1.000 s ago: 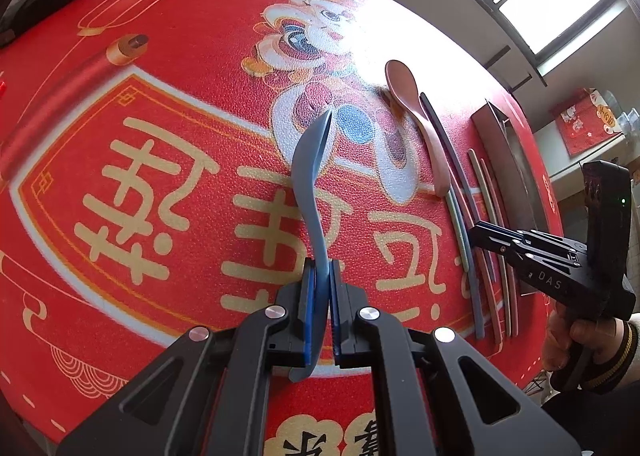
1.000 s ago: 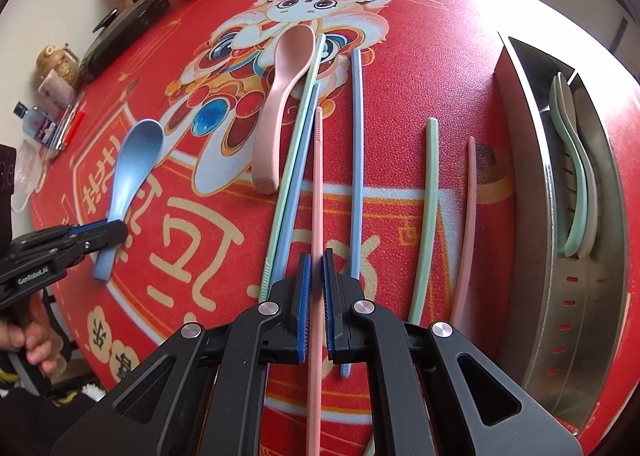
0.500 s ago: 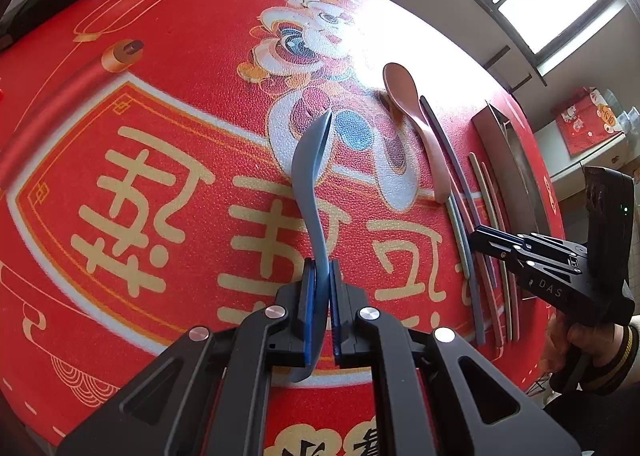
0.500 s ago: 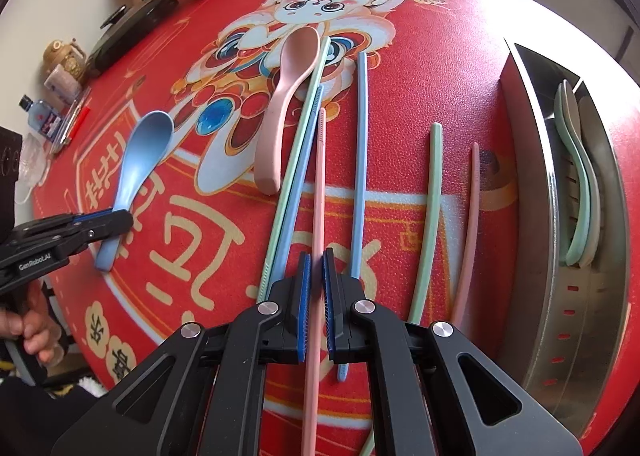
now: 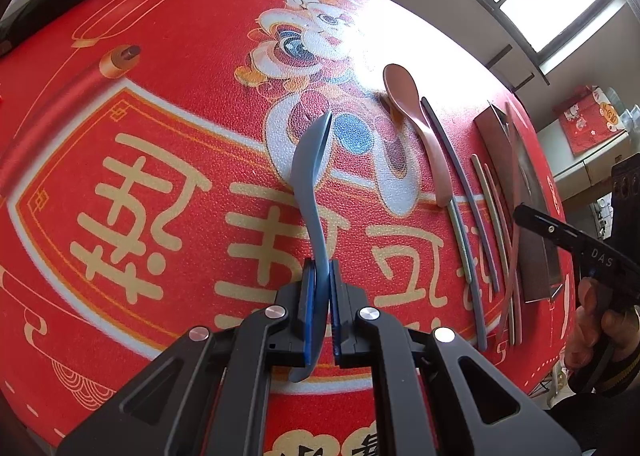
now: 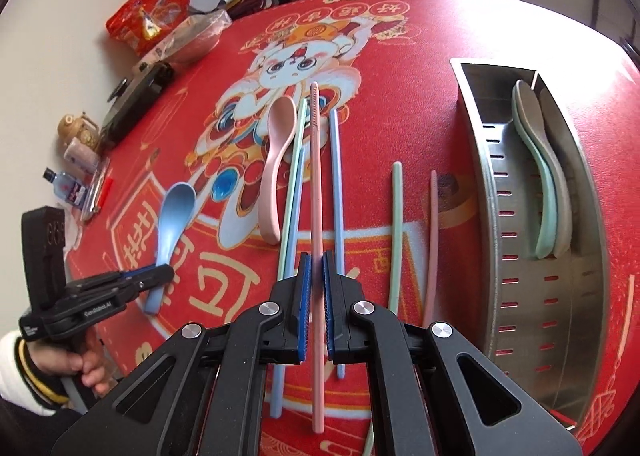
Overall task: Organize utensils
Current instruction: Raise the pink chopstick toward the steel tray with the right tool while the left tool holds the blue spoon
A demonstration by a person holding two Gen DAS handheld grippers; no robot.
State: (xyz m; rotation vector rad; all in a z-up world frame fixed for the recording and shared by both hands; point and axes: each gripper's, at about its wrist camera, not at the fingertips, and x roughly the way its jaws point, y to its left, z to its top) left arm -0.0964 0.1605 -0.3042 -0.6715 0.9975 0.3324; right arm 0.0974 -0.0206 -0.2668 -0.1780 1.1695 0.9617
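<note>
Left gripper (image 5: 320, 276): angled down, jaws clamped on a spoon (image 5: 310, 172) handle. Left hand (image 6: 86, 366) wraps the grip, sleeve cuff showing. Right gripper (image 6: 316, 268): angled down, jaws closed on a chopstick (image 6: 316, 184). Right hand (image 5: 596, 320) grips its handle at frame edge.

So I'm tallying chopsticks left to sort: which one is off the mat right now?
The pink chopstick clamped in the right gripper; the other pink, green and blue ones lie flat on the mat.
</note>
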